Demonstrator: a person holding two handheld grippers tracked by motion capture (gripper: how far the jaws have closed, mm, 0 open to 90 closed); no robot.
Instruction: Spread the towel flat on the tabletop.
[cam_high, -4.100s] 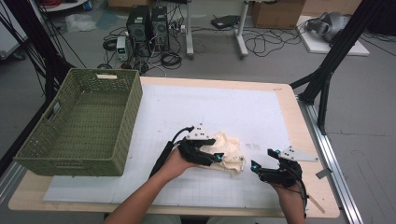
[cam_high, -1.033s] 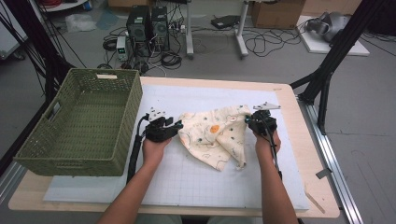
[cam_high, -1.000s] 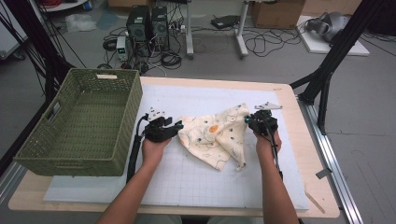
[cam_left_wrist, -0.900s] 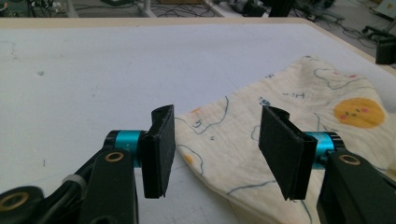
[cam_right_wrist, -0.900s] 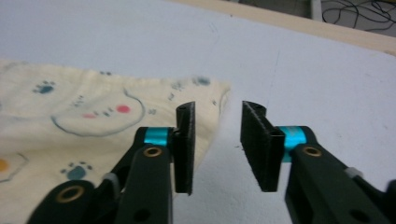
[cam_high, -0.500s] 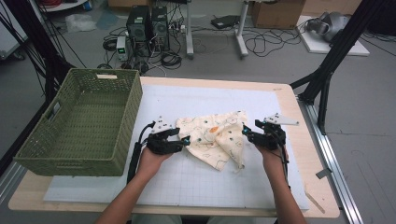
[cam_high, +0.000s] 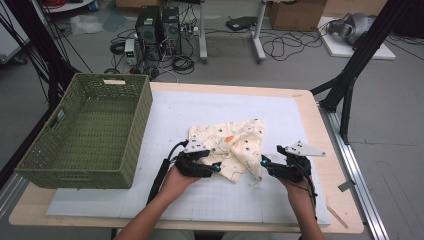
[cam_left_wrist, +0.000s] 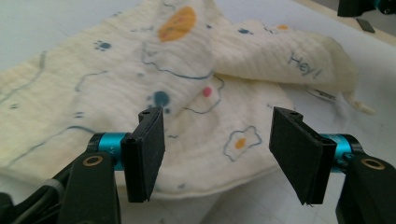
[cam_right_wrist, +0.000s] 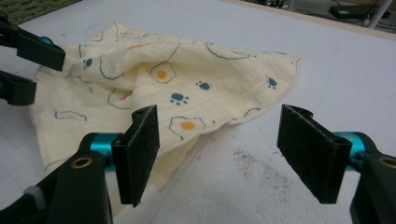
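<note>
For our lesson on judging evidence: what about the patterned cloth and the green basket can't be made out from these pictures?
- Cloth underside and folded-under layers: high view, hidden by its own folds.
- Small label at the cloth's edge: left gripper view, too small to read.
- Basket inner near wall: high view, hidden by its rim.
- Cloth's near corner: right gripper view, behind a jaw.

Lab: floor computers (cam_high: 159, 25), tangled cables (cam_high: 280, 47)

Cloth (cam_high: 227, 147) right of basket (cam_high: 90, 132)

high view: overhead, forward-down | gripper views: low, close | shared: cloth (cam_high: 231, 145)
</note>
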